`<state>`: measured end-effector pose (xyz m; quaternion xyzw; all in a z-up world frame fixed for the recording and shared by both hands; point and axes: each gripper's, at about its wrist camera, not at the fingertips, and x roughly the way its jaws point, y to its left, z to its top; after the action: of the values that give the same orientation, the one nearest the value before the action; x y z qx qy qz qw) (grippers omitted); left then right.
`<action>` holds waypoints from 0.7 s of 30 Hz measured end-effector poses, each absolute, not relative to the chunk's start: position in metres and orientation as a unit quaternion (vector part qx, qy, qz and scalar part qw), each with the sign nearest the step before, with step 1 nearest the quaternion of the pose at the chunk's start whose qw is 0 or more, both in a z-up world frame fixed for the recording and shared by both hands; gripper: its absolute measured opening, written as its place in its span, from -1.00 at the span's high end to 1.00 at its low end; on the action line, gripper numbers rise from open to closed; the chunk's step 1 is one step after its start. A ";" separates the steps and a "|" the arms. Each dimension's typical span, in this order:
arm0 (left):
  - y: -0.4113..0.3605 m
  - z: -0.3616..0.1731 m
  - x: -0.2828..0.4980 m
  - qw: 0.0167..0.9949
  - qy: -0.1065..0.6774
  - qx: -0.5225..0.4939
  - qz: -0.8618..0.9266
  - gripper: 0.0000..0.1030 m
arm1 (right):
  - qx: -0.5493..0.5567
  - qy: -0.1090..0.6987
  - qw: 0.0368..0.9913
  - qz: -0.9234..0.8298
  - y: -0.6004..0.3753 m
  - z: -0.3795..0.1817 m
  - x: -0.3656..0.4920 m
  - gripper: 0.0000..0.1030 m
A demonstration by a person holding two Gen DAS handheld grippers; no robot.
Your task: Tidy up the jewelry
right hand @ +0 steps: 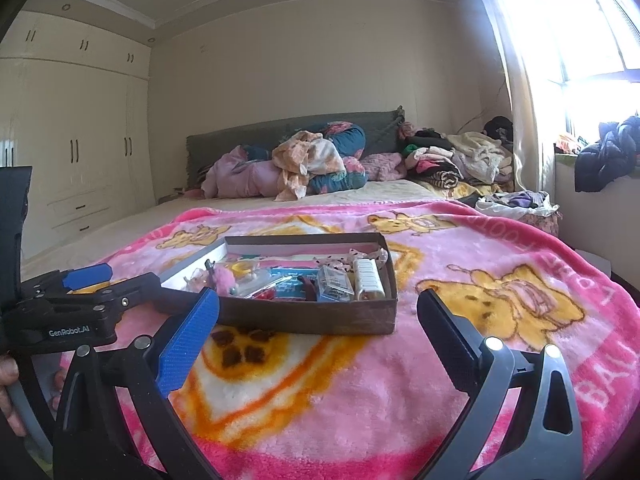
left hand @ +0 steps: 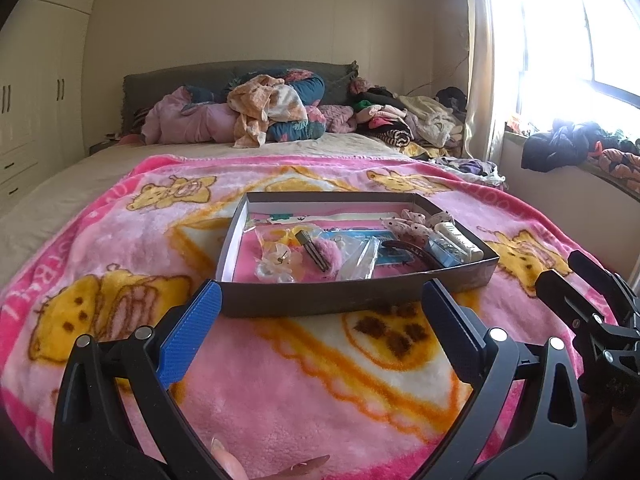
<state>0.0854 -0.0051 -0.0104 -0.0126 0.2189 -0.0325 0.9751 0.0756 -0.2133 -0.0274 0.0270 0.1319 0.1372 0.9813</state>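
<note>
Both my tools, left tool (left hand: 320, 312) and right tool (right hand: 318, 312), spread wide, holding nothing, low over blanket (left hand: 280, 392). Box (left hand: 352, 296) just beyond fingertips, mid-bed, jewelry (left hand: 276, 260) jumbled inside. Sorting stage unclear; any pick needs narrow pinch on small piece.

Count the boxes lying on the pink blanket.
1: a shallow dark box of small jewelry items sits mid-blanket, just beyond both open grippers. Nothing suggests another, though clothes piles could hide one.
</note>
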 end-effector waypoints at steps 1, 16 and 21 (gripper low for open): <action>-0.005 -0.010 0.085 0.975 0.219 -0.012 -0.033 -0.78 | 0.027 0.132 0.981 0.137 -0.214 -0.027 0.076 -0.88; -0.005 -0.012 0.085 0.975 0.221 -0.010 -0.037 -0.78 | 0.031 0.138 0.981 0.133 -0.215 -0.030 0.076 -0.88; -0.006 -0.012 0.085 0.975 0.221 -0.011 -0.036 -0.78 | 0.030 0.138 0.981 0.133 -0.216 -0.030 0.077 -0.88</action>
<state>0.0847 -0.0057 -0.0123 -0.0113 0.2212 -0.0357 0.9745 0.0766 -0.2156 -0.0296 0.0300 0.1384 0.1331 0.9809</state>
